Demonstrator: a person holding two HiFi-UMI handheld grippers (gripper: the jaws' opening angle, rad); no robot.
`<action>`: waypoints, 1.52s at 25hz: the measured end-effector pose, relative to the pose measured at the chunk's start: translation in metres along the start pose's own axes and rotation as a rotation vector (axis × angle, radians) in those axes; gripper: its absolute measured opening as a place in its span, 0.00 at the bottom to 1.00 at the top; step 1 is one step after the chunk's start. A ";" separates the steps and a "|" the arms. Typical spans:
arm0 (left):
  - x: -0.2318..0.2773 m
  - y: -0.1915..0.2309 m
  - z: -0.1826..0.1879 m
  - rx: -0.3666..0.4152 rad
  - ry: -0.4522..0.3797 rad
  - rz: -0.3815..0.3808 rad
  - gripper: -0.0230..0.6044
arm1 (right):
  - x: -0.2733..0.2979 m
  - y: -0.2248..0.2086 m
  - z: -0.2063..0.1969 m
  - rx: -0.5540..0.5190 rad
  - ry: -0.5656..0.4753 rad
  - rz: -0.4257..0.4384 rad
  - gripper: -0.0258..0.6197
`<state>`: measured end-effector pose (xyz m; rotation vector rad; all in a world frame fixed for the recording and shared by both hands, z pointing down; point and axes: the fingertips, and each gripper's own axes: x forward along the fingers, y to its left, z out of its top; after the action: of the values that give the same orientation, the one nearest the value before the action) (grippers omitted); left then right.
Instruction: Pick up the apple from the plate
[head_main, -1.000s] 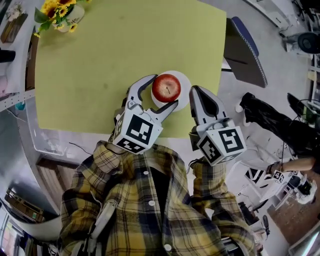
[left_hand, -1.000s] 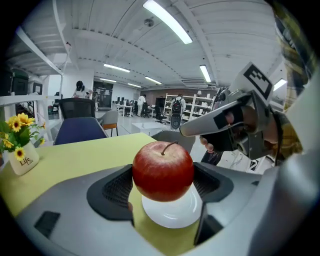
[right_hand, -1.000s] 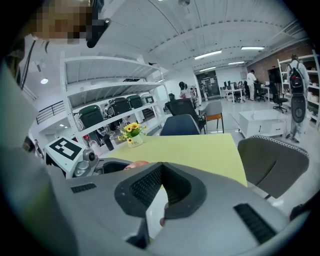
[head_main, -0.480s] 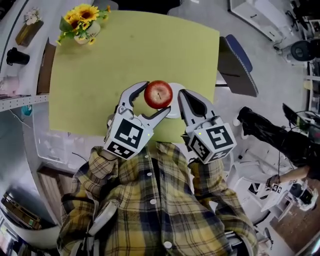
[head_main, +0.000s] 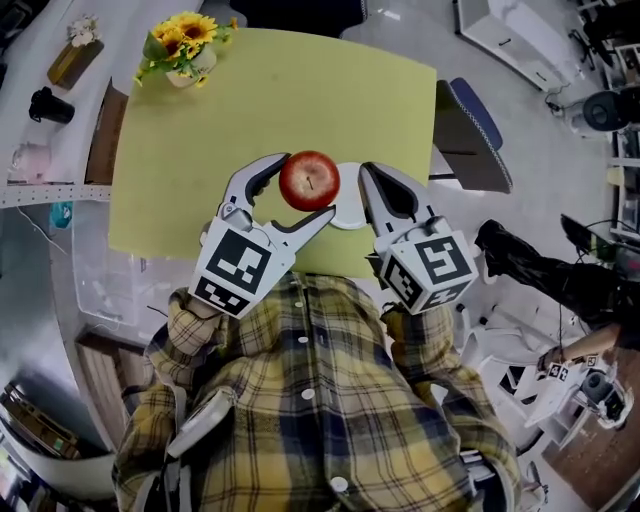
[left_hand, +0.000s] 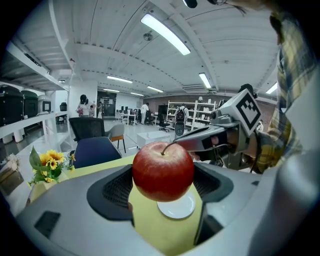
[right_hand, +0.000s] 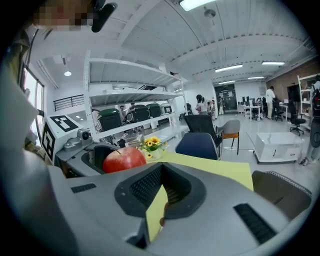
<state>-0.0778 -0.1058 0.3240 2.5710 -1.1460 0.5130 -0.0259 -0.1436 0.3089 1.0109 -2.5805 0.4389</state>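
Shirt (head_main: 380, 420): yellow, navy and white plaid was worn, with white buttons and long sleeves.
Left tongs (head_main: 305, 186): grey shells with black ribbed pads (left_hand: 116, 192) were seen.
Right tongs (head_main: 368, 180): were likewise built.
Marker cubes (head_main: 235, 268): black-and-white squares were printed.

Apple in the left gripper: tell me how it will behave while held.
The apple looks round and glossy, so it may slip or roll if the left gripper loosens. It seems firm: its shape holds between the jaws. Held clear above the plate, a drop would likely bruise it.
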 end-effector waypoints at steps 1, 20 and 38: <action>-0.003 0.000 0.002 0.002 -0.003 -0.001 0.65 | 0.000 0.001 0.002 0.000 -0.003 0.004 0.04; 0.003 -0.011 0.019 0.008 -0.034 -0.034 0.65 | -0.016 -0.008 0.006 -0.023 -0.005 -0.005 0.03; 0.009 -0.014 0.024 0.025 -0.035 -0.038 0.65 | -0.019 -0.013 0.008 -0.028 -0.010 -0.008 0.03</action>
<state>-0.0567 -0.1120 0.3043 2.6277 -1.1071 0.4781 -0.0052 -0.1451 0.2960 1.0157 -2.5833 0.3949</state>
